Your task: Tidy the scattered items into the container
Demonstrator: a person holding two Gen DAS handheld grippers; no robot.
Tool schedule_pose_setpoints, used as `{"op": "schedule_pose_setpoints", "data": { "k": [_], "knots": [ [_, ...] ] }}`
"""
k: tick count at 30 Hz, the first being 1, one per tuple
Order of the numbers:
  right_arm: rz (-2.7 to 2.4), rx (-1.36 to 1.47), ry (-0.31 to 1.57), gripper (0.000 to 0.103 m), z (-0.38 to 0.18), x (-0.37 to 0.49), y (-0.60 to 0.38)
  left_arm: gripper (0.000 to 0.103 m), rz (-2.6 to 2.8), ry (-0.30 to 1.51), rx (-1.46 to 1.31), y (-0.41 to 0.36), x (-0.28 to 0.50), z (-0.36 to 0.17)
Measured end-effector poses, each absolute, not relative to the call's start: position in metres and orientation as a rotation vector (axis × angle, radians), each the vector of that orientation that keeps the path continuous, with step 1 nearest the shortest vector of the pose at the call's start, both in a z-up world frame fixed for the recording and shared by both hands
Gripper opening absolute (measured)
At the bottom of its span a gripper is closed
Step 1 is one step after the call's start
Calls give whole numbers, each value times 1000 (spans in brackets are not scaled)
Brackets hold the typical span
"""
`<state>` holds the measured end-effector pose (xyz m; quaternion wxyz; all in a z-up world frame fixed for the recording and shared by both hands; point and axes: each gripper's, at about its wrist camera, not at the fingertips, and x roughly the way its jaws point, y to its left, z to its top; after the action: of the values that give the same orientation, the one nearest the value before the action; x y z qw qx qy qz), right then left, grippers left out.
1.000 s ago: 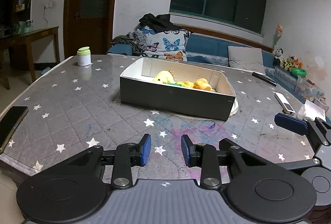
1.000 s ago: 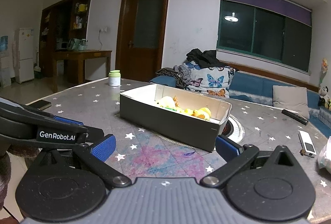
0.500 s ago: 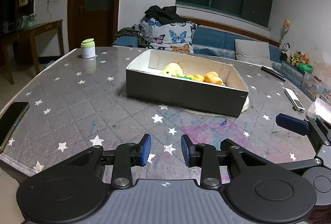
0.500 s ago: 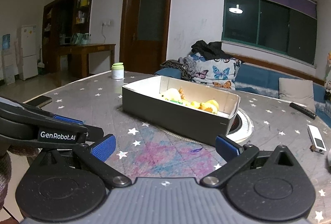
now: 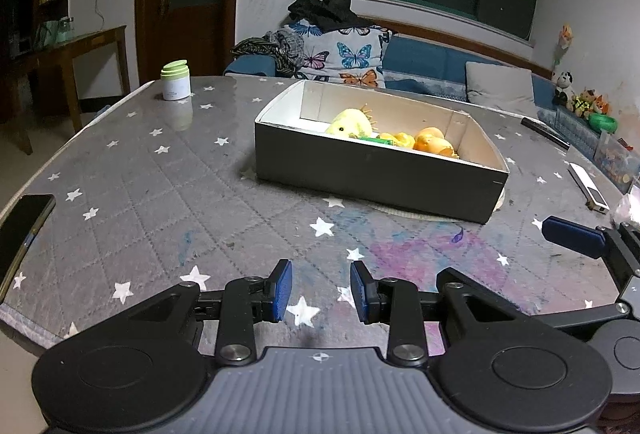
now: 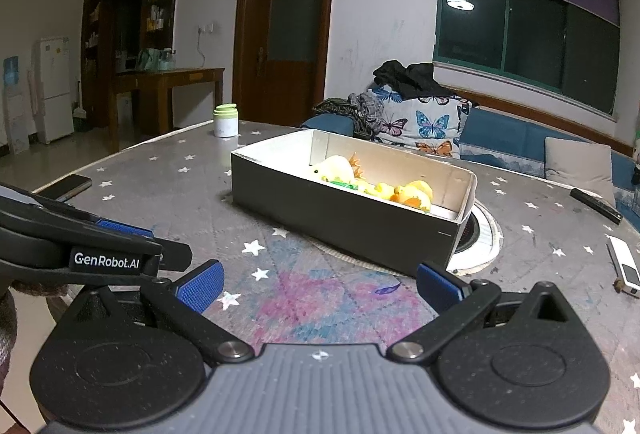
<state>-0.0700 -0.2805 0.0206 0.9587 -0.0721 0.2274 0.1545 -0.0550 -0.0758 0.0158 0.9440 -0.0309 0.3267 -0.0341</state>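
Left wrist view: the left gripper [image 5: 319,290] is being held low over the star-patterned table [image 5: 168,193], on the near side of the cardboard box [image 5: 372,169]; its jaws are parted by a narrow gap, nothing being gripped. Yellow plush toys [image 5: 350,123] and orange ones [image 5: 434,141] are lying inside the box. A green-lidded jar [image 5: 175,80] is standing beyond the box to the left, a phone [image 5: 20,230] nearer, far left, a white remote [image 5: 588,187] right of the box.

Right wrist view: the right gripper [image 6: 319,284] is being held wide open and empty, near side of the box [image 6: 340,218]. The toys [image 6: 336,167] are already boxed; the tidying is judged nearly or fully done.
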Motion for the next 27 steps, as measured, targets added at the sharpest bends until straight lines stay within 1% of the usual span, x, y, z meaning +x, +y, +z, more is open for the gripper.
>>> {"op": "schedule_pose_setpoints", "data": {
  "k": [27],
  "knots": [
    [263,-97,557,103,11,-19,-280,34,-39,734,18,-78,6,10]
  ]
}}
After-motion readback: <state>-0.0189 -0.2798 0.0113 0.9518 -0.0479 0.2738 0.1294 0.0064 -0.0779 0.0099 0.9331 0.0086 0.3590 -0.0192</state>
